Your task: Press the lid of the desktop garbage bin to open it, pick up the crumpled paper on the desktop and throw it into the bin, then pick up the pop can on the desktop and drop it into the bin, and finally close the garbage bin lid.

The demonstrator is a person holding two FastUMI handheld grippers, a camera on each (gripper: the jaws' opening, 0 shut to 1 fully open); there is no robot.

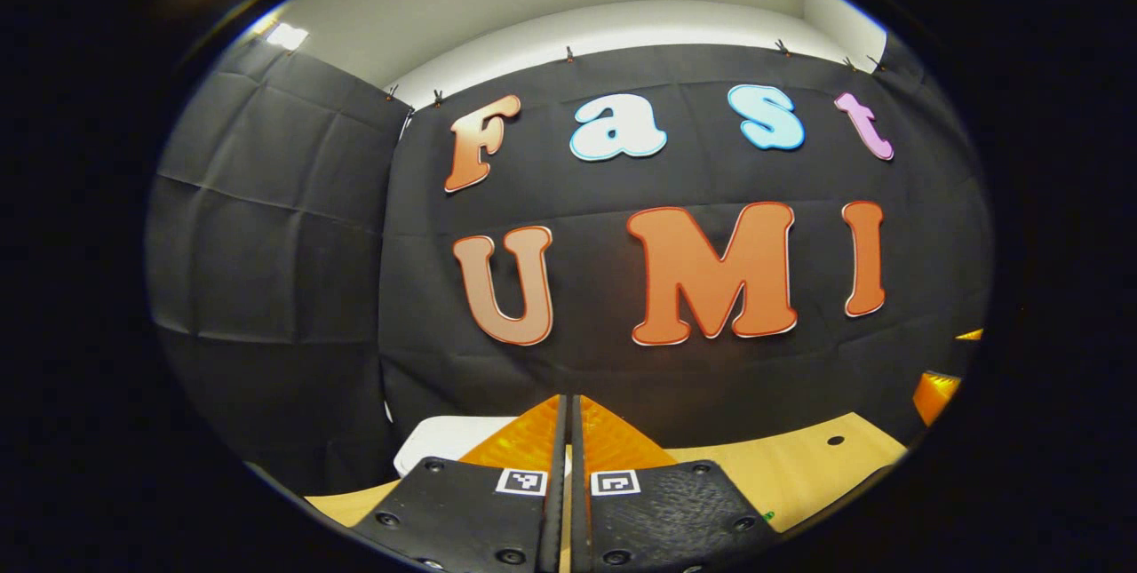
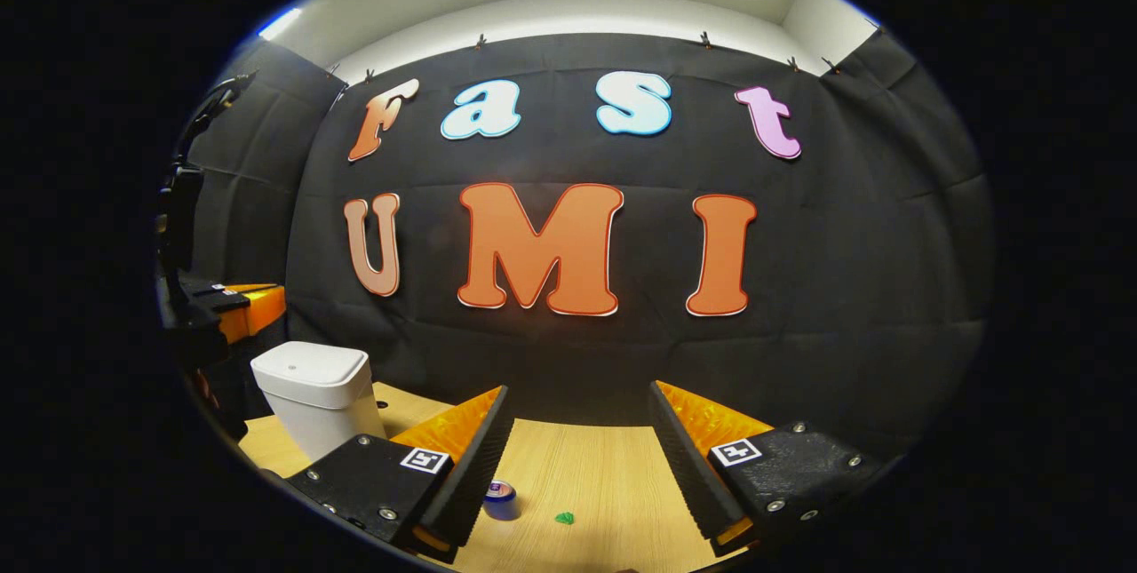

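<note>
Right gripper view: the white garbage bin (image 2: 315, 395) stands lid down at the left of the wooden desktop (image 2: 586, 475), the pop can (image 2: 502, 498) just ahead beside a small green scrap (image 2: 564, 517). The right gripper (image 2: 577, 431) hangs above, fingers wide apart. The left gripper (image 1: 568, 431) is pressed together, empty, over the bin's white top (image 1: 444, 440).

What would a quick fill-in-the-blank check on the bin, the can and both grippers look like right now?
1. The lid of the white garbage bin is ____.
2. The right gripper has its fingers ____.
3. The left gripper has its fingers ____, with nothing between them.
4. The pop can sits on the wooden ____.

Missing words: closed; open; shut; desktop
</note>
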